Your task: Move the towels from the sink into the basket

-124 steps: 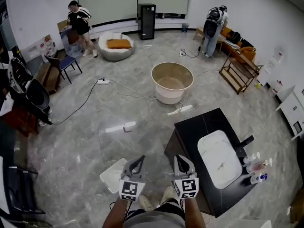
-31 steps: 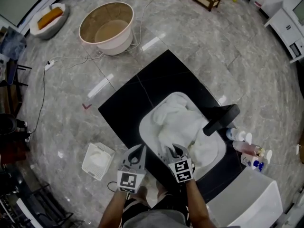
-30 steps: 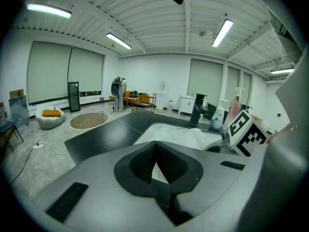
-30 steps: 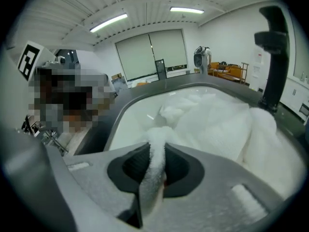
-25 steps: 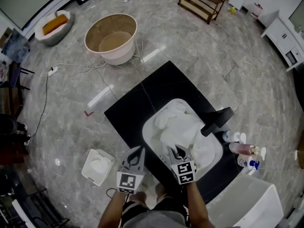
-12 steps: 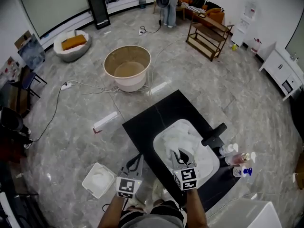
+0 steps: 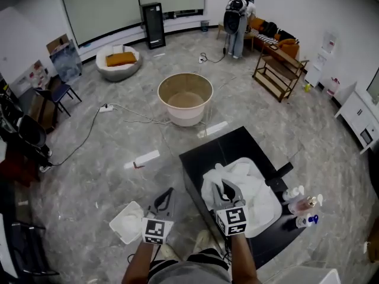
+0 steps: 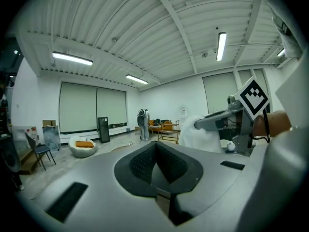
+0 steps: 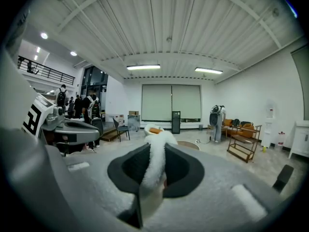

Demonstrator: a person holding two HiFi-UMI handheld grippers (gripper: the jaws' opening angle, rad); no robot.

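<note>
The move ahead turns on the gap between the held towel and the basket (image 7: 187, 117). In the head view the basket stands on the floor at about 11 o'clock from the right gripper (image 7: 227, 189), well apart from it, past the far corner of the black tabletop (image 7: 207, 152). The right jaws are clamped on a fold of white towel (image 9: 155, 163). The fold stands as an upright ridge between the pads, its long axis running along the jaws and out past their tips. The rest of the towels (image 7: 249, 185) lie heaped in the sink (image 7: 267, 222), right under and at 2 o'clock of those jaws. The heap's long axis follows the sink, from 11 o'clock to 5 o'clock. Whether the pinched towel is free of the heap cannot be told. The left gripper (image 7: 166, 196) hangs at 9 o'clock of the right one, off the tabletop's edge and over the floor, its jaws closed on nothing. Both grippers point towards 12 o'clock and lie about equally far from the basket. Since the right one carries the load, I judge that the carry falls to it, along a line up and towards 11 o'clock.
</note>
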